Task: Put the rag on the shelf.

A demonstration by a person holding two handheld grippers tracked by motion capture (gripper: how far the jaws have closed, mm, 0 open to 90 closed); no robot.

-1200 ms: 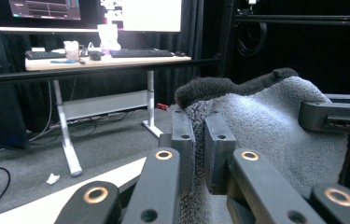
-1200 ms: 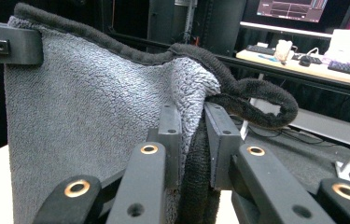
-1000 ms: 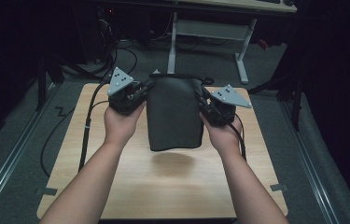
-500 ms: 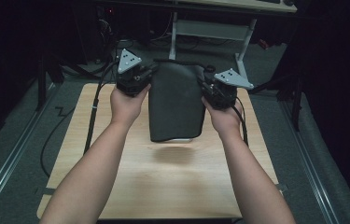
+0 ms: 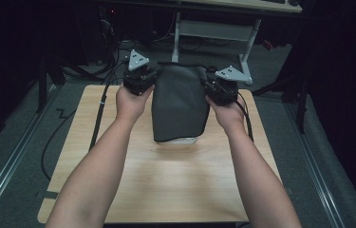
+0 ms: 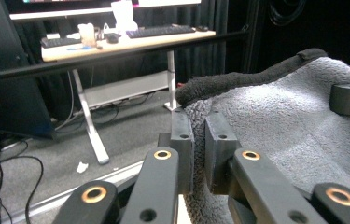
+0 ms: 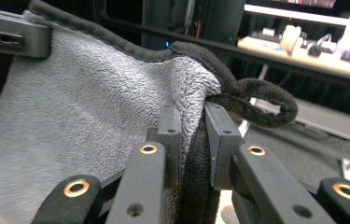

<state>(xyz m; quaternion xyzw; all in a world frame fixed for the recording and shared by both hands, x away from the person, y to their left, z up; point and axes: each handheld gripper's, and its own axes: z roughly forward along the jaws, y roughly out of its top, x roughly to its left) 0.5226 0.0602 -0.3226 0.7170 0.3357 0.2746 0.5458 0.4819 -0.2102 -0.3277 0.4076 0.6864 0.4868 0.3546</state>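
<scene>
1. No containers on the surface; the only thing in hand is a dark grey towel.
2. Towel hangs lifted over the surface's 12 o'clock half, lower hem near a pale patch on the wood.
3. Long axis runs 12 to 6 o'clock, top edge at 12, stretched between both grippers.
4. Left gripper is clamped on the top corner at 9 o'clock; right gripper is clamped on the corner at 3 o'clock.
5. Left gripper view: jaws pinch the terry fabric under its thick dark hem; a desk with keyboards stands behind.
6. Right gripper view: a fabric loop sticks out at the pinched corner; the high view is too coarse for it.
</scene>
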